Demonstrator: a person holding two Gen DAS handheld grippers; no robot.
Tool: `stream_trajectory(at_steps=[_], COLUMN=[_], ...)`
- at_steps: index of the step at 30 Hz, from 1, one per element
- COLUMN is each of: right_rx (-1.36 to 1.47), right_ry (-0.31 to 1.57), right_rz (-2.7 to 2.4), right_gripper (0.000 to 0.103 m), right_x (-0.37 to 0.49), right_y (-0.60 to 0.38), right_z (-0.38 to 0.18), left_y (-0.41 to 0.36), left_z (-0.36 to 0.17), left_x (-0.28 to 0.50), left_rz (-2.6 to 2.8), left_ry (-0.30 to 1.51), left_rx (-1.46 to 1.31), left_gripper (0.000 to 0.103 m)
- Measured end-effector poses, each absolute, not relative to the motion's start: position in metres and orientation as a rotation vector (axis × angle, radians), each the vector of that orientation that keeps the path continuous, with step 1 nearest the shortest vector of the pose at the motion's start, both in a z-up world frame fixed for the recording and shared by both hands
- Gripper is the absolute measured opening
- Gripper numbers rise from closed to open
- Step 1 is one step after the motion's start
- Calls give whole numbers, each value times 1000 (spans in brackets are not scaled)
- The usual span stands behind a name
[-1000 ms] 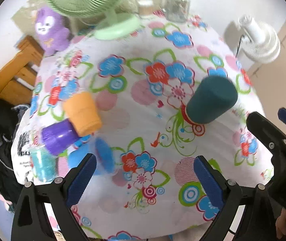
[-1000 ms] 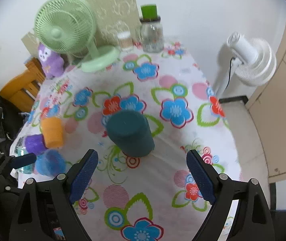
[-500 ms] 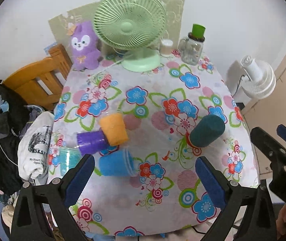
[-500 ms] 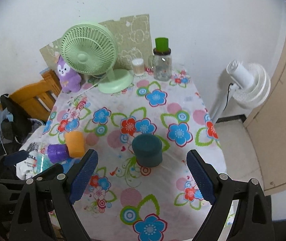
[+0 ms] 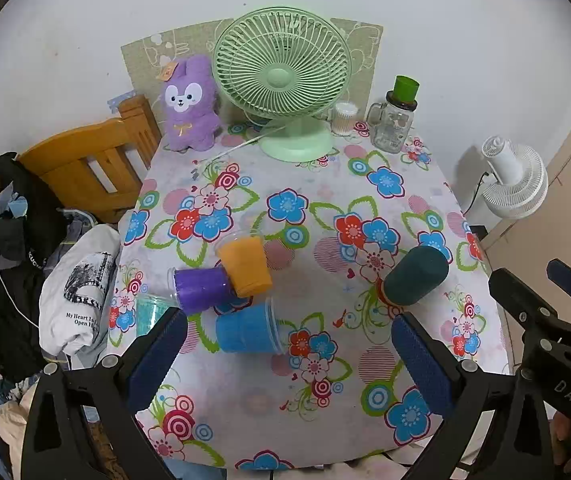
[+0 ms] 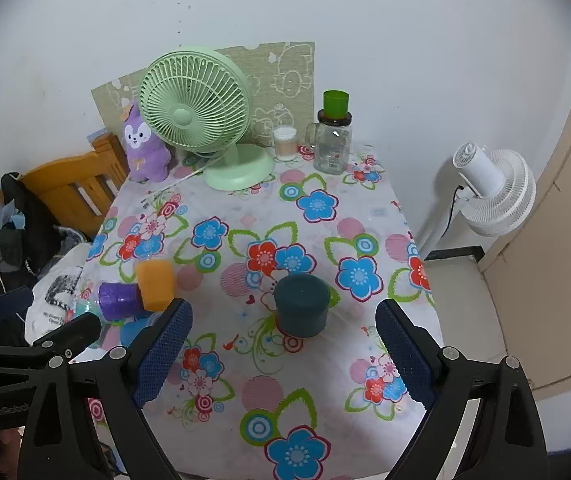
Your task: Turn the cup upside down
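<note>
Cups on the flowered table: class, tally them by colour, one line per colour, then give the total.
Dark teal cup, mouth down: 1
Orange cup: 1
Purple cup, on its side: 1
Blue cup, on its side: 1
Light teal cup, partly hidden by the left tongs: 1
Green cup on the jar: 1
Total: 6

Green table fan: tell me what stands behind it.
Behind the mint-green table fan an olive cartoon-print board leans against the white wall. The fan's grille covers the board's middle, and the purple plush bunny beside it hides a lower corner.
</note>
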State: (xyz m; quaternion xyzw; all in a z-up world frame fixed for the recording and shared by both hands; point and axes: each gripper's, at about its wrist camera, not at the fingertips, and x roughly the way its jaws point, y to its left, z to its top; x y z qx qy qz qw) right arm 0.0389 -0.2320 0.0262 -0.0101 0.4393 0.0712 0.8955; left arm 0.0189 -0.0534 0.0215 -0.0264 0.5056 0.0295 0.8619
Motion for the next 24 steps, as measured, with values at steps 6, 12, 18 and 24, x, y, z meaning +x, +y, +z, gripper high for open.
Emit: stream_trajectory(at_steps=[6, 12, 18, 24], right_rx=[-20, -23, -27, -27], right_ry=[916, 918, 920, 931], right_rz=[136, 134, 139, 141], right_gripper=[95, 95, 95, 95], right_x=[38, 38, 39, 42], right_y=[-233, -232, -230, -227], right_z=[26, 25, 25, 21], left_y=[-54, -54, -53, -51], left_z=[22, 22, 22, 19], left_x=[19, 20, 21, 22], left_rz=[54, 54, 55, 55], left_ry=[1062, 1063, 1064, 1073], left_rx=[-60, -59, -61, -68], left_gripper=[103, 103, 103, 103])
